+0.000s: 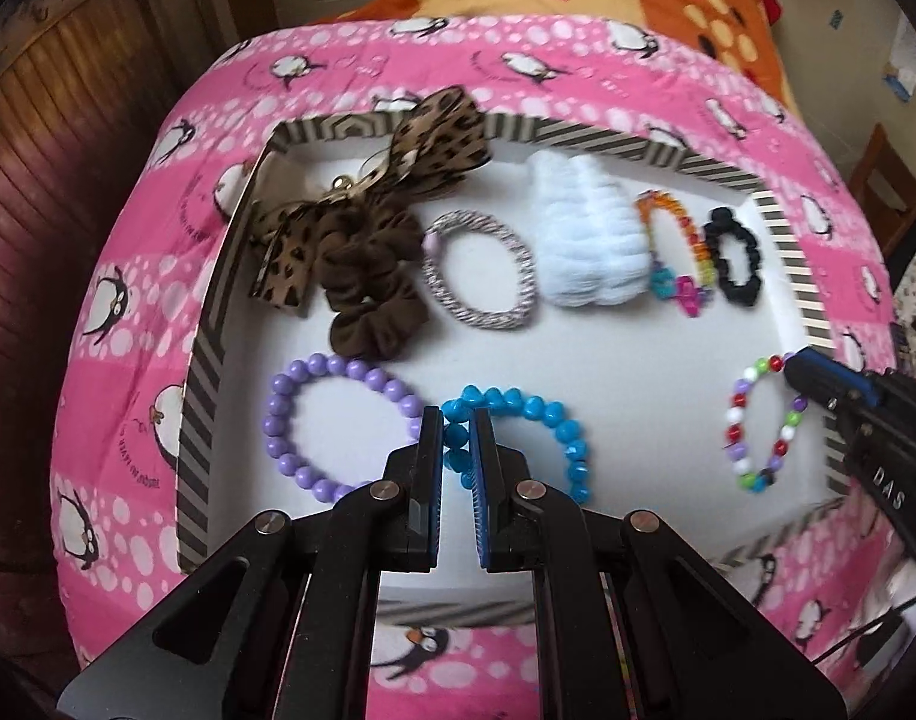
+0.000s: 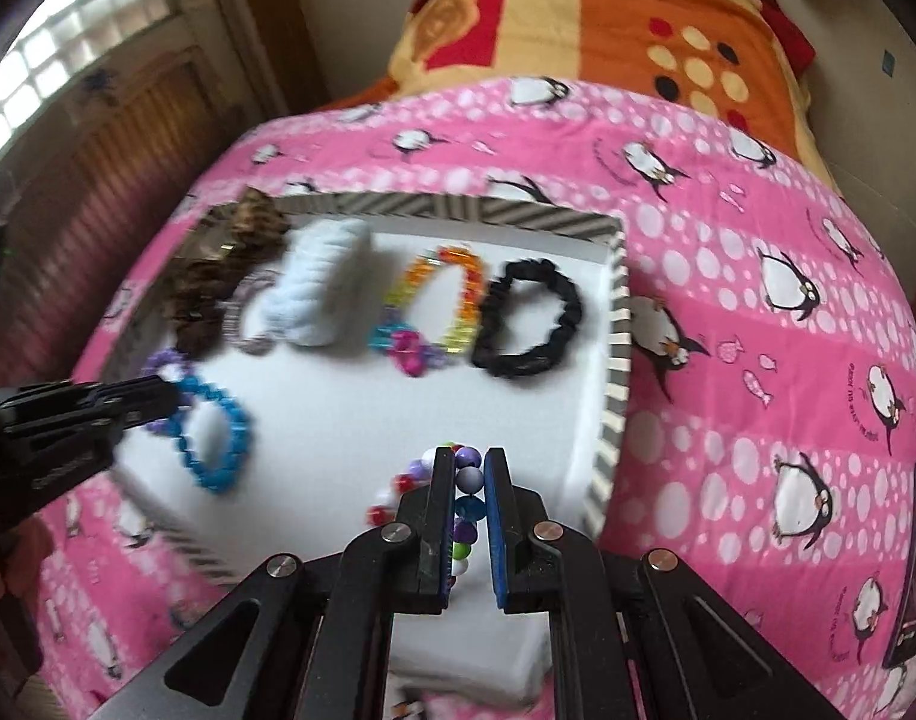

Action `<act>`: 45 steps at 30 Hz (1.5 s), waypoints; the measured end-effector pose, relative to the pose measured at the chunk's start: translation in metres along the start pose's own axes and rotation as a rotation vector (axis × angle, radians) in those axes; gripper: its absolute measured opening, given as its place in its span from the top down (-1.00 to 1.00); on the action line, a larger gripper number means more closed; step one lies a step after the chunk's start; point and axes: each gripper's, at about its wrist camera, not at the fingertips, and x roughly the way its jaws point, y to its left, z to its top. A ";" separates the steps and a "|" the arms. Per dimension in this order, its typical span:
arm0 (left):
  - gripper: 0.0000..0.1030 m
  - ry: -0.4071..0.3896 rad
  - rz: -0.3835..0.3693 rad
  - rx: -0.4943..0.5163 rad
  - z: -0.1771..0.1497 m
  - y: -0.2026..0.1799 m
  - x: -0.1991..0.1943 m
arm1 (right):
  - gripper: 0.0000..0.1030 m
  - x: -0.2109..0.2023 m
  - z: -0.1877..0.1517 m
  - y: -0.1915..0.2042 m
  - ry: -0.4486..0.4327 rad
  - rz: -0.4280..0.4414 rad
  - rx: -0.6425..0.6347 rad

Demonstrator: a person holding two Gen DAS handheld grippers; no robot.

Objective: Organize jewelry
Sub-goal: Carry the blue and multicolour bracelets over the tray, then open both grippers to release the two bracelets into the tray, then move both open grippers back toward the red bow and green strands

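A white tray with a striped rim (image 1: 206, 384) lies on a pink penguin bedspread. Its back row holds a leopard bow scrunchie (image 1: 362, 228), a grey hair tie (image 1: 481, 270), a white fluffy scrunchie (image 1: 589, 240), a rainbow bead bracelet (image 1: 679, 252) and a black scrunchie (image 1: 733, 258). The front row holds a purple bead bracelet (image 1: 332, 426), a blue bead bracelet (image 1: 529, 426) and a multicolour bead bracelet (image 1: 763, 420). My left gripper (image 1: 458, 420) is shut on the blue bracelet (image 2: 212, 438). My right gripper (image 2: 469, 462) is shut on the multicolour bracelet (image 2: 463, 504).
A patterned orange and yellow blanket (image 2: 607, 18) lies beyond the bedspread. A phone (image 2: 913, 564) rests on the bedspread at the right. A wooden panel (image 1: 56, 138) stands at the left.
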 end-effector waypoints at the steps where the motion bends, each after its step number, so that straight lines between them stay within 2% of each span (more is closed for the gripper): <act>1: 0.86 0.001 0.007 0.000 0.000 0.001 0.002 | 0.83 0.003 0.001 -0.003 0.004 -0.011 0.000; 15: 0.86 -0.010 0.043 0.024 -0.001 -0.005 0.009 | 0.81 0.028 0.006 -0.003 0.034 -0.057 -0.030; 19: 0.86 -0.006 0.048 0.023 -0.002 -0.006 0.008 | 0.44 0.023 0.003 0.000 0.028 -0.035 -0.025; 24: 0.84 -0.014 0.065 0.030 -0.003 -0.009 0.002 | 0.41 0.016 0.002 0.008 0.011 -0.021 -0.025; 25: 0.82 -0.014 0.069 0.030 -0.003 -0.010 0.001 | 0.41 0.013 0.002 0.009 0.003 -0.013 -0.021; 27: 0.54 -0.020 0.070 0.024 -0.005 -0.010 -0.005 | 0.41 0.004 0.000 0.012 -0.020 -0.006 -0.015; 28: 0.28 -0.025 0.066 0.020 -0.005 -0.010 -0.008 | 0.40 -0.002 -0.002 0.013 -0.034 -0.003 -0.012; 29: 0.21 -0.035 0.061 0.015 -0.007 -0.010 -0.013 | 0.39 -0.006 -0.004 0.014 -0.043 0.000 -0.010; 32: 0.21 -0.044 0.068 0.011 -0.012 -0.011 -0.022 | 0.20 -0.022 -0.012 0.016 -0.074 -0.001 -0.001; 45: 0.21 -0.078 0.087 0.002 -0.049 -0.022 -0.056 | 0.20 -0.059 -0.054 0.022 -0.091 -0.025 0.031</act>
